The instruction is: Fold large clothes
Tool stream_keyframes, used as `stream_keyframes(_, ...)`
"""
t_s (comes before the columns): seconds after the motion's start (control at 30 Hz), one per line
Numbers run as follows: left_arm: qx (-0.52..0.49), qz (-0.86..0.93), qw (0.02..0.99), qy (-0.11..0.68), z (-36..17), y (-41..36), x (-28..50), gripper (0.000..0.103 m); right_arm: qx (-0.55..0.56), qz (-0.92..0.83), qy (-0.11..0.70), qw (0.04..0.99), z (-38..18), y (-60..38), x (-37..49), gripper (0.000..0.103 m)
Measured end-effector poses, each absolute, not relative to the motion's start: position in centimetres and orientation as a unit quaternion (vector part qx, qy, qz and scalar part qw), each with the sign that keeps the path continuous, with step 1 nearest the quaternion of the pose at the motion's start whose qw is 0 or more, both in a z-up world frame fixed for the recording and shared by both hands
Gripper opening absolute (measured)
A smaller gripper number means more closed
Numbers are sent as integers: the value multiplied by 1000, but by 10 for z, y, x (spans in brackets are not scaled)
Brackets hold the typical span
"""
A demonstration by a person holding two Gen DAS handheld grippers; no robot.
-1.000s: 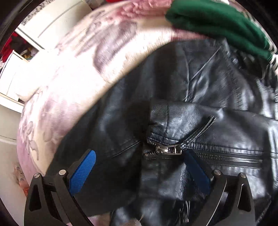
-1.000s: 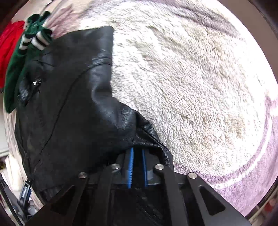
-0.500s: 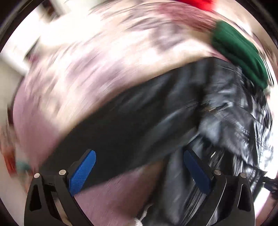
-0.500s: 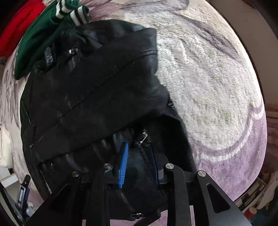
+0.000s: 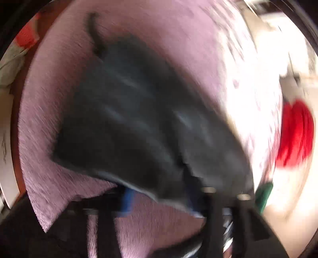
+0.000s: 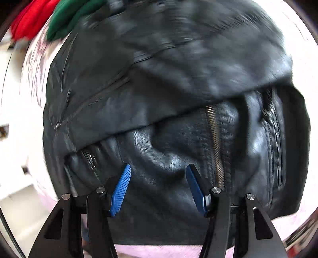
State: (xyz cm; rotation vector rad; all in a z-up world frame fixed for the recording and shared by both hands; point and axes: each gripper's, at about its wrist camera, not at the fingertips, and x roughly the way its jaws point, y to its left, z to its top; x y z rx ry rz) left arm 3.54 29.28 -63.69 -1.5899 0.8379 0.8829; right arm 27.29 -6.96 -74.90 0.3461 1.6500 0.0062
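Legible text, labels, brands, numbers, signs: none. Black leather jacket (image 6: 169,83): no readable tag or branding; zipper teeth (image 6: 215,146) unmarked. Green garment (image 6: 67,15) and red garment (image 5: 296,133): no print visible. Left wrist view heavily motion-blurred; nothing can be read there.

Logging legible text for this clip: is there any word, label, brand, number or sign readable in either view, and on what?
None can be read.
black leather jacket: only zips and seams show, no label or brand in view.
green garment and red garment: plain, no print seen.
Left wrist view: too motion-blurred to read anything.
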Motion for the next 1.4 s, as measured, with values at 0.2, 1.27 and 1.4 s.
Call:
stream_keyframes(0.2,-616,380,608,326,-616,335,56,7,110,-14,733,671,-752,-30,263,61)
stream_keyframes(1.27,-420,353,778,306,-527,362,203,2,-167,-55,659,731,-749,208,355,93)
stream_keyframes(1.4,-341,315,832,304,-476,339,223,2,-184,-48,643,741,-744,225,367,93)
